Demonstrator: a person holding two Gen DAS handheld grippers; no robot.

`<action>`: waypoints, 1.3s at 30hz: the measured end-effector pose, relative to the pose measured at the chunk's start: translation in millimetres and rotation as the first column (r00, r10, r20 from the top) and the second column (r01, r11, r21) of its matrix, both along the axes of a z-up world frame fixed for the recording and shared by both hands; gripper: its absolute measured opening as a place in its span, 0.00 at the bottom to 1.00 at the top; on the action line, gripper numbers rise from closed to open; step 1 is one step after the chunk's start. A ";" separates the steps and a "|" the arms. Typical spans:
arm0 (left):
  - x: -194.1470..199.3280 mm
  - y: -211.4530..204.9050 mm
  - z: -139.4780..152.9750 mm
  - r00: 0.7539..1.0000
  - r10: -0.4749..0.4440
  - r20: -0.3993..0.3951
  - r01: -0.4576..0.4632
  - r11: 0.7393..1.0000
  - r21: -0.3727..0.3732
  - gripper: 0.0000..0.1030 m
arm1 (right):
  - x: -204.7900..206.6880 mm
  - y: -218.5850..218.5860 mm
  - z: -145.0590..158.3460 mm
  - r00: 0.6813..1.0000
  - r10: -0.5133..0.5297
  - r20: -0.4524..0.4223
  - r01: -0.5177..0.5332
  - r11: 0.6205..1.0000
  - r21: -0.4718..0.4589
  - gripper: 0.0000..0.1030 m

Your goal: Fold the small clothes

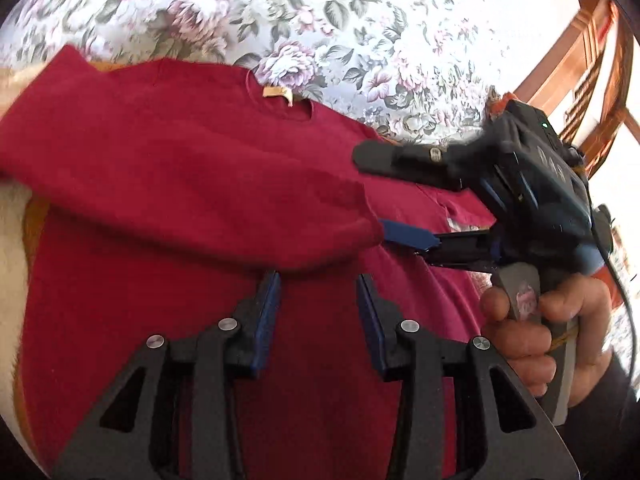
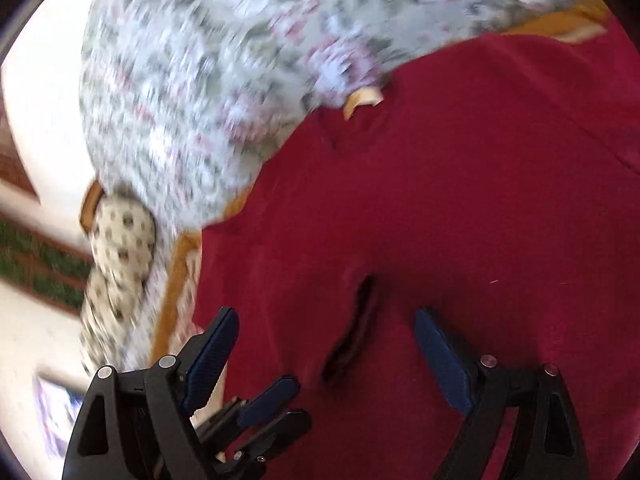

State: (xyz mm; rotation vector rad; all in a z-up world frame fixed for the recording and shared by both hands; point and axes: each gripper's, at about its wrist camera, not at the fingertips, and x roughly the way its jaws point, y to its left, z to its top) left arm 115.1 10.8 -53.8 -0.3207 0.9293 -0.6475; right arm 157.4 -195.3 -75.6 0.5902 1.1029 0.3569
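Left wrist view: a dark red shirt point(image 1: 180, 184) fills the middle and left of the frame, lying on a flowered cloth point(image 1: 340, 20) that covers the upper part. Its neck opening, with a small tan label point(image 1: 278, 94), sits at upper centre. One sleeve lies folded across the body, its cuff ending right of centre. The left gripper point(image 1: 318, 284) comes up from the bottom edge with its blue-padded jaws parted and nothing between them, the tips just under the folded sleeve. The right gripper point(image 1: 370, 192) reaches in from the right, held by a hand point(image 1: 532, 336) at lower right; its jaws stand wide, one black finger above the sleeve end and one blue pad at the cuff, and whether either touches the cloth I cannot tell. Brown wooden rails point(image 1: 580, 80) show at the upper right edge.

Right wrist view, blurred: the shirt point(image 2: 460, 200) fills the right and centre, its label point(image 2: 362, 100) at upper centre beside the flowered cloth point(image 2: 200, 80), which takes the upper left. The right gripper point(image 2: 326, 320) rises from the bottom with its jaws wide apart and empty, over a dark slit-like fold in the shirt. The left gripper point(image 2: 280, 400) pokes in at lower centre-left beside it, jaws a little apart. A spotted cushion point(image 2: 120, 240) lies at the left edge
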 end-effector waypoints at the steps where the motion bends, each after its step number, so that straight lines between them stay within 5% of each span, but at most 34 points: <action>1: 2.0 3.6 -2.0 1.000 0.004 -0.014 -0.004 1.000 -0.030 0.37 | 0.2 7.0 0.0 0.999 0.044 -0.001 -0.044 0.999 -0.008 0.79; 4: 5.5 7.1 -5.2 0.999 0.005 -0.035 -0.007 0.998 -0.068 0.37 | -0.3 16.7 -4.1 0.991 0.131 -0.012 -0.130 0.991 0.036 0.64; 8: 6.7 6.0 -5.4 0.999 0.005 -0.038 -0.007 0.997 -0.072 0.37 | 1.6 4.0 -13.7 0.994 0.098 -0.046 -0.091 0.987 0.133 0.48; 10: 7.9 7.2 -6.5 0.999 0.006 -0.042 -0.010 0.996 -0.087 0.37 | 1.5 3.4 -16.9 0.995 0.085 -0.054 -0.078 0.990 0.120 0.34; 12: 8.4 7.0 -6.7 0.999 0.006 -0.043 -0.010 0.996 -0.090 0.37 | 2.9 5.2 -13.9 0.995 0.088 -0.040 -0.085 0.995 0.055 0.08; 16: 8.8 7.9 -7.3 0.999 0.004 -0.045 -0.009 0.995 -0.100 0.37 | 9.6 3.3 17.2 0.990 0.081 0.115 -0.065 0.988 -0.141 0.07; 21: 9.5 9.6 -8.4 0.999 0.002 -0.047 -0.007 0.993 -0.116 0.37 | 43.6 -29.0 40.5 0.969 -0.018 0.246 0.104 0.933 -0.344 0.07; 28: 10.7 13.1 -9.9 0.999 0.006 -0.046 -0.013 0.989 -0.145 0.37 | 60.8 -86.9 16.7 0.986 -0.074 0.151 0.122 0.933 -0.339 0.07; 39: 13.4 13.4 -10.4 0.999 0.006 -0.051 -0.014 0.987 -0.163 0.37 | 56.2 -108.2 10.6 0.975 -0.137 0.176 0.191 0.920 -0.342 0.07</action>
